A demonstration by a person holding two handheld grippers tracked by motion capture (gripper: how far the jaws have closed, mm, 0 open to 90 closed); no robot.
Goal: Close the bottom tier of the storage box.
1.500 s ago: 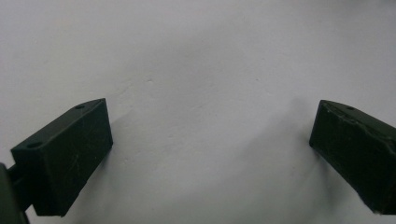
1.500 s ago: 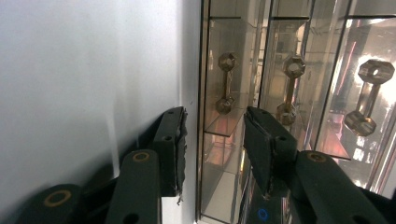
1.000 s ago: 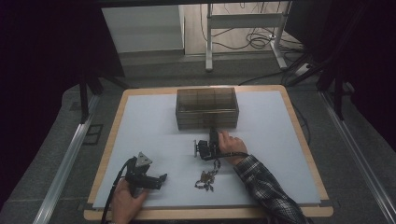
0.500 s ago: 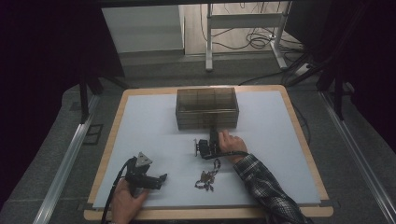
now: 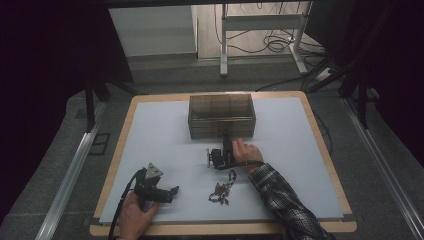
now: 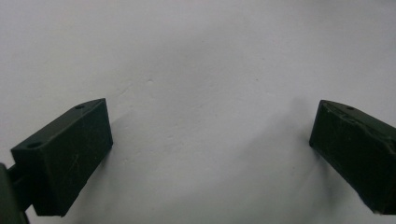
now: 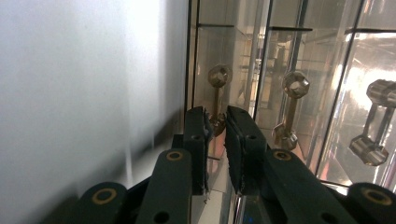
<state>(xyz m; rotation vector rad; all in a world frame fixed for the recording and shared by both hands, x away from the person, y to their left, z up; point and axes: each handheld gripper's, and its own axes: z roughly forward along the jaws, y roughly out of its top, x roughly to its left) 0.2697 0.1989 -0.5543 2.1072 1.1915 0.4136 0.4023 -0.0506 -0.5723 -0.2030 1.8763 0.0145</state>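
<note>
A smoky see-through drawer box (image 5: 221, 112) stands at the middle back of the white mat (image 5: 160, 130). In the right gripper view the box front (image 7: 327, 56) carries brass bar handles. My right gripper (image 7: 219, 122) is up against that front, its jaws nearly together around the end of one brass handle (image 7: 218, 93). From above, the right gripper (image 5: 227, 144) touches the box's front face, with a hand behind it. My left gripper (image 5: 171, 192) rests near the front left of the mat, and the left gripper (image 6: 210, 135) is open over bare mat with nothing between its fingers.
A small dark pile of loose metal bits (image 5: 221, 191) lies on the mat just in front of the right hand. Two more brass handles (image 7: 289, 109) (image 7: 376, 123) sit on neighbouring drawers. A plaid sleeve (image 5: 285, 200) crosses the front right of the mat.
</note>
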